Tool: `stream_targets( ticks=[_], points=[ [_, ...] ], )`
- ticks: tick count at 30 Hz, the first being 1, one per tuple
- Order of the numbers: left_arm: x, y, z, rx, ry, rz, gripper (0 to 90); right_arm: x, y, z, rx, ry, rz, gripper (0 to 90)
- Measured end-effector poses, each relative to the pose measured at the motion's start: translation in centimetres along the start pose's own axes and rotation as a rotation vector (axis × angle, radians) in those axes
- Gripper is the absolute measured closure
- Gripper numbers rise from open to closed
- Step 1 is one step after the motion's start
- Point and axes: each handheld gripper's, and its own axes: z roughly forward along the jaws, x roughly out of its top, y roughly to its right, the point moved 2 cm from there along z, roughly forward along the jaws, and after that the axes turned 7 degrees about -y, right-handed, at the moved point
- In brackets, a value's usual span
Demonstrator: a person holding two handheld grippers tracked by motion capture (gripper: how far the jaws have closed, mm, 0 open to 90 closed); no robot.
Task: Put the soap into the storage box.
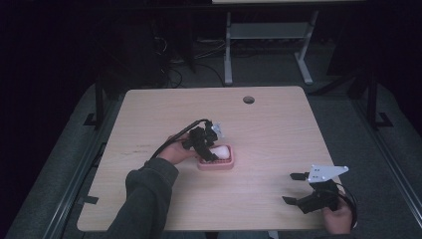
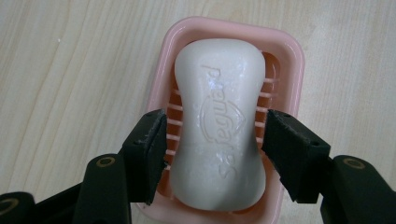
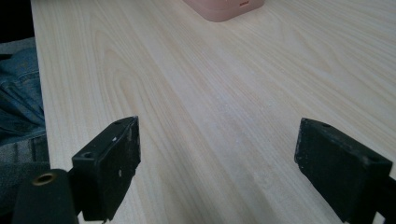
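A pale wooden table (image 1: pixel 278 124) spans the middle of the high view, dark floor around it. At the centre of the frame a pink soap dish (image 1: pixel 217 164) holds a white bar of soap (image 2: pixel 219 121). The left gripper (image 2: pixel 212 140) reaches over the dish, jaws parted on either side of the bar's narrow waist, a slim gap showing on each side, so nothing is gripped. At lower right the right gripper (image 1: pixel 298 188) hovers near the table edge, jaws spread wide and empty. The bar looks wet and smooth; squeezed unevenly, it could squirt free or drag the light dish sideways.
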Motion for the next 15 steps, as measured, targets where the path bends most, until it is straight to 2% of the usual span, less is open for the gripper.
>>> stream_targets(
  ticks=[11, 15],
  points=[
    [-0.5, 0.1, -0.8, 0.007, 0.027, -0.023, 37.7, -0.1, 0.1, -0.1, -0.009, 0.002, 0.007, 14.1],
    [-0.7, 0.2, -1.3, 0.014, 0.034, -0.018, 37.1, -0.1, 0.2, -0.2, -0.012, 0.003, 0.008, 14.1]
  ],
)
